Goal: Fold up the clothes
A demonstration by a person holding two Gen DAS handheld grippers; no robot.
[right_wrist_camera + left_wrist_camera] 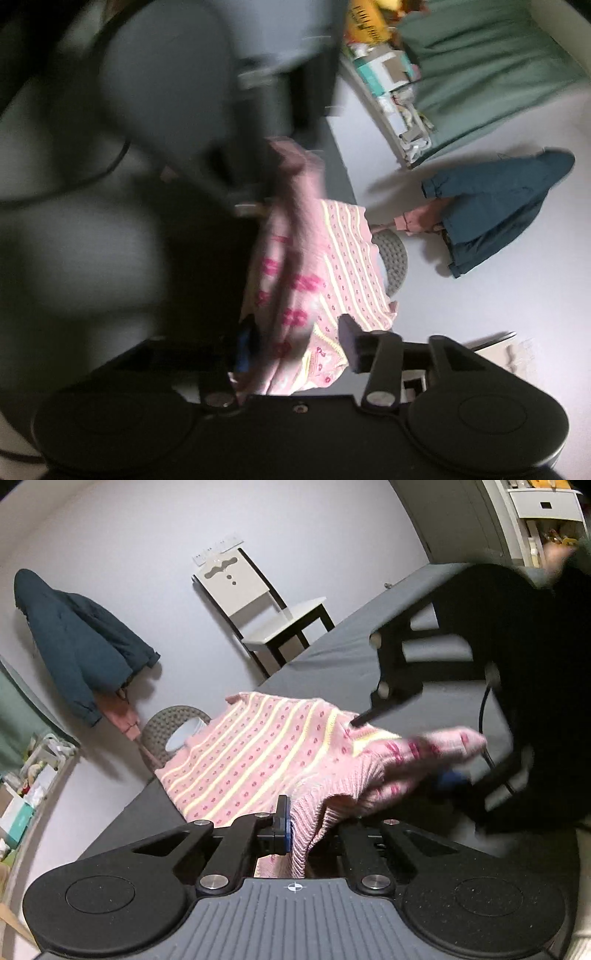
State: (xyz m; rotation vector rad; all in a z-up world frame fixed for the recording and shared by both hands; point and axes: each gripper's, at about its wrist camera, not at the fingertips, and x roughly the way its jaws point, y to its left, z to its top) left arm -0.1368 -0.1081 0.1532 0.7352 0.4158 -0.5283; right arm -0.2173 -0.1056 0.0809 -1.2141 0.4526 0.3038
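Sweater point(258, 753) pink knit, striped, partly draped on the grey table point(332, 646) ahead of both tongs | left gripper point(295, 834) pinching its ribbed hem | right gripper point(295, 350) spread, cloth between fingers (blurred) | progress: early, no finished fold visible, all folds remain

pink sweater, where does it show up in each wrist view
Left wrist view: the pink sweater fills the centre, lying on the grey table, its ribbed hem running down between the left tool's fingers.
Right wrist view: it sits centre, blurred, running from the middle down to the right tool.
Shared landmark: the teal jacket on the wall.
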